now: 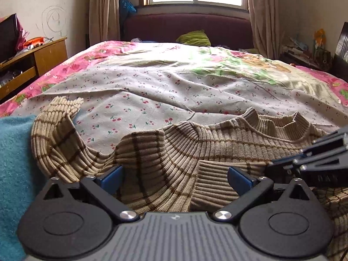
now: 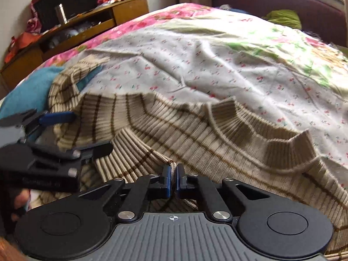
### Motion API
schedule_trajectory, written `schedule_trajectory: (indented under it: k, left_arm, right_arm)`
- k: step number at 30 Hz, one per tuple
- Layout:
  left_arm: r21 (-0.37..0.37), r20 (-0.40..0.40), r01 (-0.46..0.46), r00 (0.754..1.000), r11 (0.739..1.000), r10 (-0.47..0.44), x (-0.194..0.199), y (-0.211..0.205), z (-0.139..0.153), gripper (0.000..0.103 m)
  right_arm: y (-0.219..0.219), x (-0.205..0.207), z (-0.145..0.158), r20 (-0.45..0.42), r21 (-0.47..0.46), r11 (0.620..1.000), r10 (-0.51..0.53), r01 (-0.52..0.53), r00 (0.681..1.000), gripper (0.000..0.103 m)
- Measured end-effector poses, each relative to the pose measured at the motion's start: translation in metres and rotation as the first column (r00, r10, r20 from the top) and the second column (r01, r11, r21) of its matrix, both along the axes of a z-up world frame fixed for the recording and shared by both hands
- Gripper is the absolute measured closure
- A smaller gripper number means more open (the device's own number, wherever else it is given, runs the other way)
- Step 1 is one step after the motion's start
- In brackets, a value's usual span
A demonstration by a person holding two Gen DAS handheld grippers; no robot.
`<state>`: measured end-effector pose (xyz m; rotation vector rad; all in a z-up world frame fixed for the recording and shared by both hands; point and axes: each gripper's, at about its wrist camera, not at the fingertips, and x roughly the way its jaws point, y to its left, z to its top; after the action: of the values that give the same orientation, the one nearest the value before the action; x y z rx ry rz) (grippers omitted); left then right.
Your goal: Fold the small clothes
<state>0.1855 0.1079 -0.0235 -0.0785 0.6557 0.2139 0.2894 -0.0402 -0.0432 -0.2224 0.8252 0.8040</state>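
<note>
A small beige ribbed sweater [image 1: 174,152] with brown check lines lies on the bed, collar toward the far side. It also shows in the right wrist view [image 2: 217,126]. One sleeve [image 1: 54,130] trails to the left. My left gripper [image 1: 175,176] is open, its blue-padded fingers spread over the sweater's near part. My right gripper [image 2: 173,180] is shut on a ribbed fold of the sweater, likely a sleeve cuff [image 2: 134,152]. The right gripper shows at the right edge of the left wrist view [image 1: 315,161]. The left gripper shows at the left of the right wrist view [image 2: 54,134].
The bed is covered by a cherry-print sheet [image 1: 152,91] over a pink floral cover [image 1: 71,65]. A teal cloth [image 1: 15,163] lies at the left. A wooden cabinet [image 1: 26,63] stands left of the bed. A green pillow [image 1: 193,38] lies by the headboard.
</note>
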Motion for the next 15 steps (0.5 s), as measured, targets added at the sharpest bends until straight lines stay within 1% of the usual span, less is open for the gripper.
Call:
schedule_trajectory:
  k: [3, 5, 6, 9, 11, 13, 15]
  left_arm:
    - [0.029, 0.02, 0.01, 1.0, 1.0, -0.011, 0.002, -0.006, 0.0, 0.0]
    - [0.038, 0.02, 0.019, 1.0, 0.999, -0.02, 0.006, -0.008, -0.003, 0.0]
    - [0.04, 0.008, 0.023, 1.0, 0.999, -0.024, 0.008, -0.009, -0.005, 0.0]
    - [0.033, -0.048, 0.029, 0.998, 0.999, -0.028, 0.016, -0.008, -0.017, 0.0]
    - [0.029, -0.072, 0.028, 0.997, 0.999, -0.025, 0.019, -0.008, -0.022, 0.0]
    - [0.024, -0.071, 0.028, 0.997, 0.999, -0.026, 0.019, -0.007, -0.023, 0.0]
    - [0.026, -0.071, 0.029, 0.997, 0.999, -0.027, 0.018, -0.008, -0.023, 0.0]
  right_arm:
    - [0.008, 0.007, -0.001, 0.015, 0.016, 1.0, -0.021, 0.02, 1.0, 0.099]
    - [0.016, 0.01, -0.01, 0.015, -0.026, 1.0, -0.014, 0.014, 1.0, 0.098]
    - [0.017, 0.011, -0.014, 0.01, -0.033, 0.999, -0.025, 0.025, 1.0, 0.094]
    - [0.01, 0.006, -0.012, 0.016, 0.002, 0.998, -0.06, 0.06, 0.998, 0.093]
    - [-0.004, 0.002, -0.005, 0.016, 0.046, 0.992, -0.115, 0.114, 0.993, 0.091]
    - [-0.027, -0.005, 0.002, 0.02, 0.086, 0.981, -0.177, 0.175, 0.984, 0.091]
    - [-0.057, -0.014, 0.005, 0.035, 0.096, 0.961, -0.264, 0.26, 0.964, 0.091]
